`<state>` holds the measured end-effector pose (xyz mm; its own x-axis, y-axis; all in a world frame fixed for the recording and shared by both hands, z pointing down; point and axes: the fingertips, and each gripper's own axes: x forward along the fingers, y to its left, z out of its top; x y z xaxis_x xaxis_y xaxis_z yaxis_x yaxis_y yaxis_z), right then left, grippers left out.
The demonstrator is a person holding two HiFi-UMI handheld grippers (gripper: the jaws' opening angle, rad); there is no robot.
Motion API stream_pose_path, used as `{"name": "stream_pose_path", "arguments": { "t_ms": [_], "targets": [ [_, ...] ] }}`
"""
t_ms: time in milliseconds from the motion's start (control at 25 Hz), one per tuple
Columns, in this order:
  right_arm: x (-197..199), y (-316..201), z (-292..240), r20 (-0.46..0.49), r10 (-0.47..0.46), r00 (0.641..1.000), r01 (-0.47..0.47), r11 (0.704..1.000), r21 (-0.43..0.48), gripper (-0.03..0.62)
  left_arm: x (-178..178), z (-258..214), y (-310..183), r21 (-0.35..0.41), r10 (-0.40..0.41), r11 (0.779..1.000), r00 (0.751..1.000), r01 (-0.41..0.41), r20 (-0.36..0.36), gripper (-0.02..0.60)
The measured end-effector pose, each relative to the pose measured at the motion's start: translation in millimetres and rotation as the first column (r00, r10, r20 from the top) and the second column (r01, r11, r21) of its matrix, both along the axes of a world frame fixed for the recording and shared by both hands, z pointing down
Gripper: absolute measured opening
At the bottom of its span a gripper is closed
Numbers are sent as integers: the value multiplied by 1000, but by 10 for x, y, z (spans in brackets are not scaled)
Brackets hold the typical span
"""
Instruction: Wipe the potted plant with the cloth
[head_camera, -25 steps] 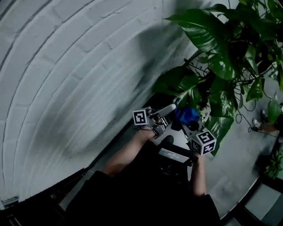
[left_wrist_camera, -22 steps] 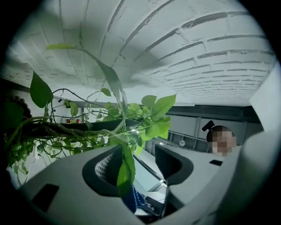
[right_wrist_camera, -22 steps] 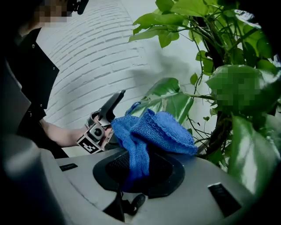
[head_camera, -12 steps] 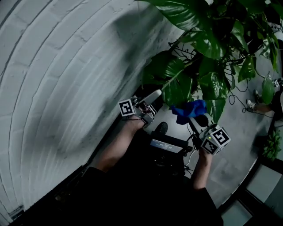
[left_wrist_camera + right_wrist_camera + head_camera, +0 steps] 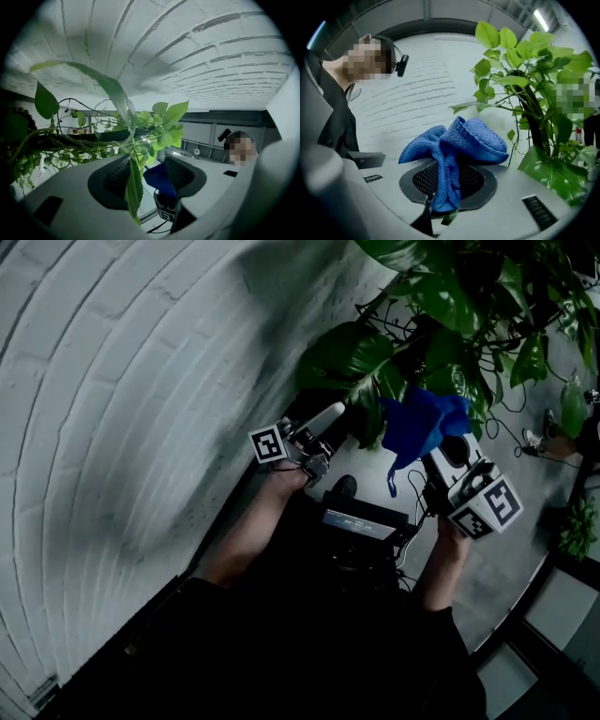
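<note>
Two grippers show in the head view. The left gripper (image 5: 330,416) sits at 9 o'clock of the blue cloth (image 5: 422,423). The right gripper (image 5: 439,444) holds the cloth up just below the potted plant (image 5: 441,296), which fills 12 to 2 o'clock.

In the left gripper view, the jaws stand apart. A leaf (image 5: 132,187) hangs between them unpinched, with the cloth beyond at 5 o'clock.

In the right gripper view, the jaws are clenched on the cloth, which bunches above them. The plant is at 2 o'clock and a white brick wall (image 5: 417,93) stands behind.
</note>
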<state>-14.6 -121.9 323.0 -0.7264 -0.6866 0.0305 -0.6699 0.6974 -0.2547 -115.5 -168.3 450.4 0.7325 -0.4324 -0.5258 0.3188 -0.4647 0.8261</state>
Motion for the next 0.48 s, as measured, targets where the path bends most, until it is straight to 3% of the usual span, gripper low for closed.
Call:
{"name": "stream_pose_path", "arguments": {
  "t_ms": [240,480],
  "targets": [
    [-607,-542,622,-122,-57,991,46,994,-94,107,13,-88,28,4,7,1000,999,-7,-45,230],
    [-879,-397,1053,-171,-133,976,101,977,-186,107,8,-69,50,-14,5,1000,999,-6,-46,253]
  ]
}}
